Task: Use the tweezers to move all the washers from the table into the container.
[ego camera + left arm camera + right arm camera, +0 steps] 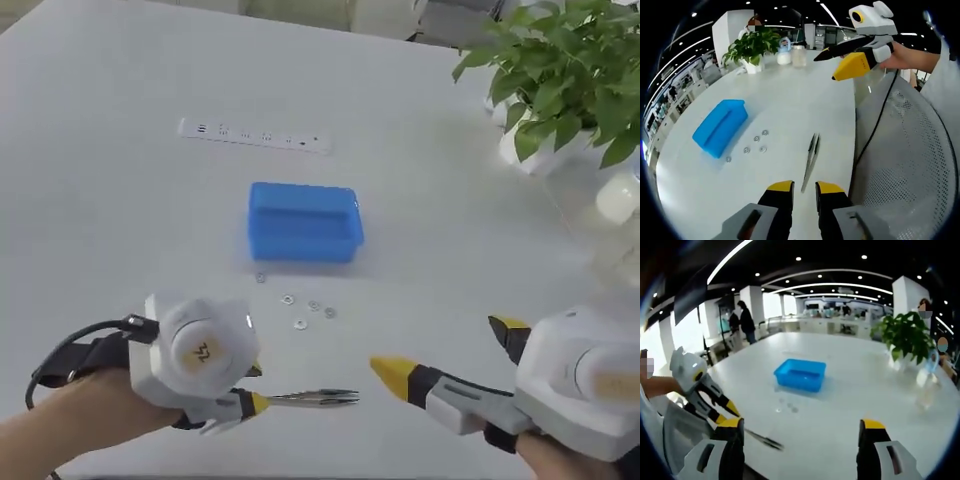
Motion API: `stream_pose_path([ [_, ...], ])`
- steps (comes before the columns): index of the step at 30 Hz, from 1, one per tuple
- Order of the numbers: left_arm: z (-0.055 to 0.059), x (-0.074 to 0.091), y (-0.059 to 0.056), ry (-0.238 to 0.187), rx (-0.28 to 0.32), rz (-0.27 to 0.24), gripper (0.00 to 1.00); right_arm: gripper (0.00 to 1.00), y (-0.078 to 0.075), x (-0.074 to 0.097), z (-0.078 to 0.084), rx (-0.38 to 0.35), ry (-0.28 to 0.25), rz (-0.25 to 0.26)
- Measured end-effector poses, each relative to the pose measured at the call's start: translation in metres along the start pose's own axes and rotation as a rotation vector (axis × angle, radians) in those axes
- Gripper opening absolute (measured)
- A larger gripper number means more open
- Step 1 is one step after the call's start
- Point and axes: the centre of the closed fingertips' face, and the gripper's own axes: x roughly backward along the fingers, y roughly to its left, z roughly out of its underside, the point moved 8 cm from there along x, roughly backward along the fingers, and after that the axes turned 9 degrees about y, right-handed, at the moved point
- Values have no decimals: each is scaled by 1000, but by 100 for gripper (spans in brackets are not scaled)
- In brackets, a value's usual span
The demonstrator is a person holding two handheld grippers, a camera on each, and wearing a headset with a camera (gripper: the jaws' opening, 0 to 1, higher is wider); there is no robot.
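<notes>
Currently on the worktop (120, 230), itemised.

Tweezers (318, 398), one pair. They are clamped at the handle end between the closed jaws of the left gripper (255, 402) and lie roughly level above the near edge. The tips point across toward the right gripper. Gripping the rear end leaves the tips projecting free, probably so they can reach down to a washer. Whether this hold can also pinch them shut cannot be told.

Right gripper (450, 348), one. Its jaws are spread wide and hold nothing, and it is poised over the near right corner. Judged to be standing by, perhaps to steady or squeeze the tweezers.

Washers (288, 298), five. All lie flat on the worktop between the container and the near edge. Four form a loose cluster, and one sits apart, just beside the container's near left corner. None is gripped, and the container's inside looks bare, so the transfer appears not yet begun.

Container (303, 222), one. It is a blue, open-topped rectangular tray about mid-worktop, just beyond the washers, which keeps each carry short.

Power strip (255, 135), one, toward the far edge and well apart from the work.

Potted plant (560, 70), one, at the far right corner, with two small jars (799, 54) beside it.
</notes>
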Motion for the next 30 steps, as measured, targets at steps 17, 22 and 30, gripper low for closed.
stream_pose_path([
  [17,12,-37,5,73,-17,50,3,94,13,-12,-3,52,52,-61],
  [22,13,-39,8,77,-18,50,0,93,15,-16,-3,57,60,-66],
  [30,11,-39,7,57,-72,45,0,93,19,-20,-3,60,75,-87],
])
